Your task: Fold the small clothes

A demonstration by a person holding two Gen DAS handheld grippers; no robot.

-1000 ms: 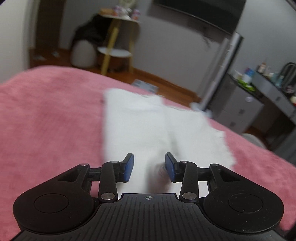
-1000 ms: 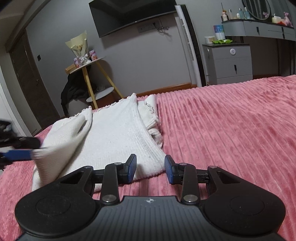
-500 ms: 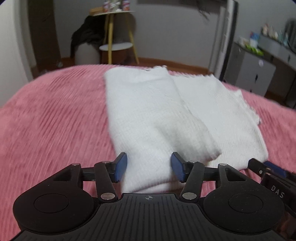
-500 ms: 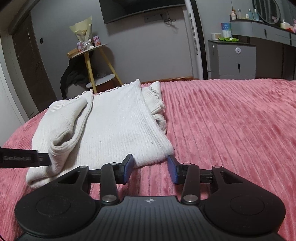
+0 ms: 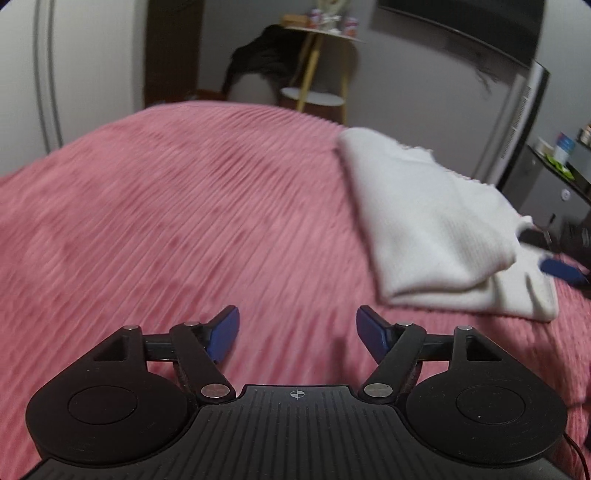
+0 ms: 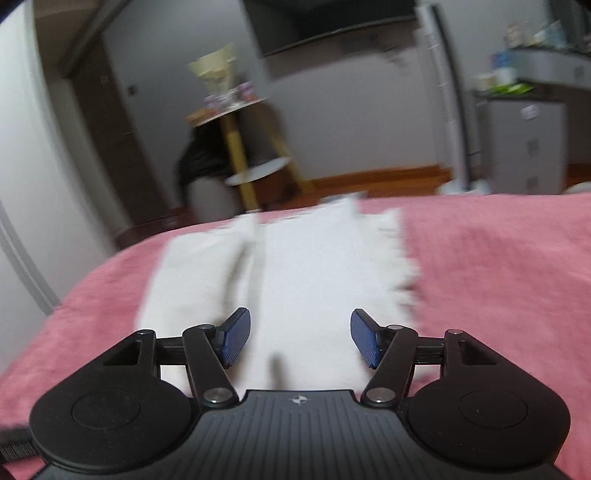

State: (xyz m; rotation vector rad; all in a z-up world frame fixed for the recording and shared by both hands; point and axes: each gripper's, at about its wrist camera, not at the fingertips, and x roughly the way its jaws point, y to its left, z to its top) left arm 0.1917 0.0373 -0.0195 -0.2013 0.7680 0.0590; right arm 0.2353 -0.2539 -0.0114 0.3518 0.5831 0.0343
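Observation:
A white knit garment (image 5: 436, 229) lies folded lengthwise on the pink ribbed bedspread (image 5: 192, 221). In the left wrist view it is off to the right, with one side folded over the middle. My left gripper (image 5: 297, 332) is open and empty, over bare bedspread to the left of the garment. In the right wrist view the garment (image 6: 306, 280) lies straight ahead, blurred. My right gripper (image 6: 300, 341) is open and empty, its jaws wide apart over the garment's near edge. The right gripper's blue fingertip (image 5: 561, 271) shows at the garment's right side.
Beyond the bed stand a yellow-legged side table (image 6: 240, 147) with a bouquet, a dark garment draped beside it, a wall television (image 6: 332, 26), a tall white tower fan (image 6: 447, 110) and a grey drawer unit (image 6: 524, 144).
My left gripper has swung left off the garment and opened wider. My right gripper has moved in over the garment's near edge and opened wider. The folded sleeve side lies flat.

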